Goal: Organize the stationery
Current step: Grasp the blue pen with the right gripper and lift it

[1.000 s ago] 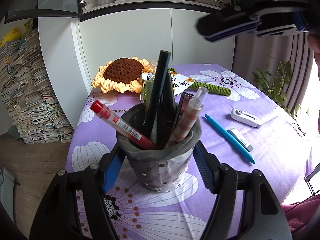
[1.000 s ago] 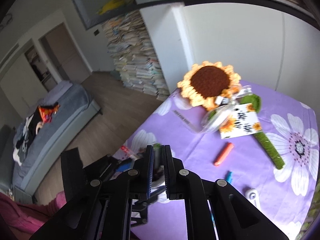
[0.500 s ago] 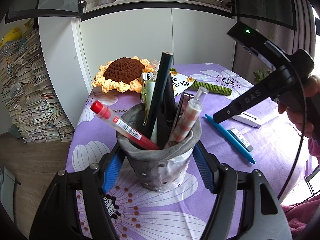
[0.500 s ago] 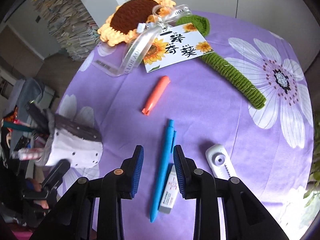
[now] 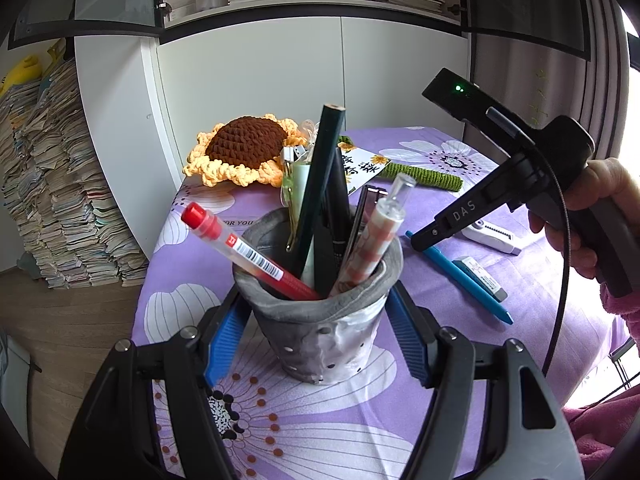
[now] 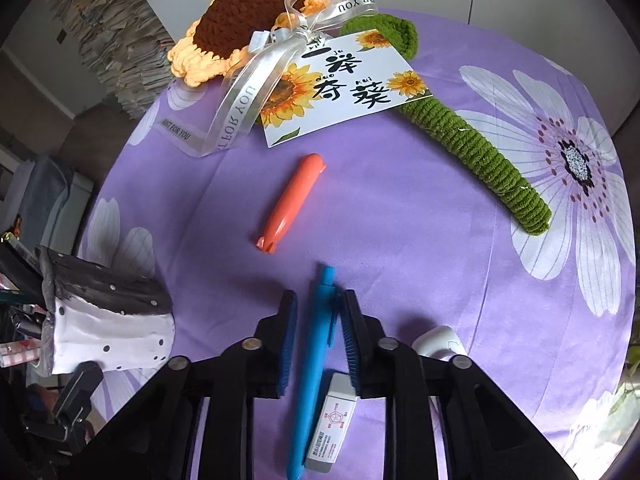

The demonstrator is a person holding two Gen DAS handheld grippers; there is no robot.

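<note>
My left gripper (image 5: 316,334) is shut on a grey pen cup (image 5: 332,344) standing on the purple flowered tablecloth (image 5: 280,432). Several pens lean in the cup, among them a red pen (image 5: 240,246) and a dark green pencil (image 5: 320,176). My right gripper (image 6: 318,300) points steeply down over a blue pen (image 6: 310,380) lying on the cloth. Its jaws are closing with the pen's upper end between them, and the pads stand clear of it. A white eraser (image 6: 332,428) lies against the pen. An orange pen (image 6: 290,204) lies farther out.
A crocheted sunflower (image 6: 240,20) with a green stem (image 6: 476,152), ribbon and card (image 6: 340,84) fills the far side. A white correction tape (image 5: 490,234) lies right of the blue pen. A person's hand (image 5: 592,216) holds the right gripper. Paper stacks (image 5: 52,192) stand on the floor at left.
The right gripper has swung down from above the cup to the blue pen and tipped steeply downward, so the pen now sits between its jaws. The left gripper and cup have stayed still.
</note>
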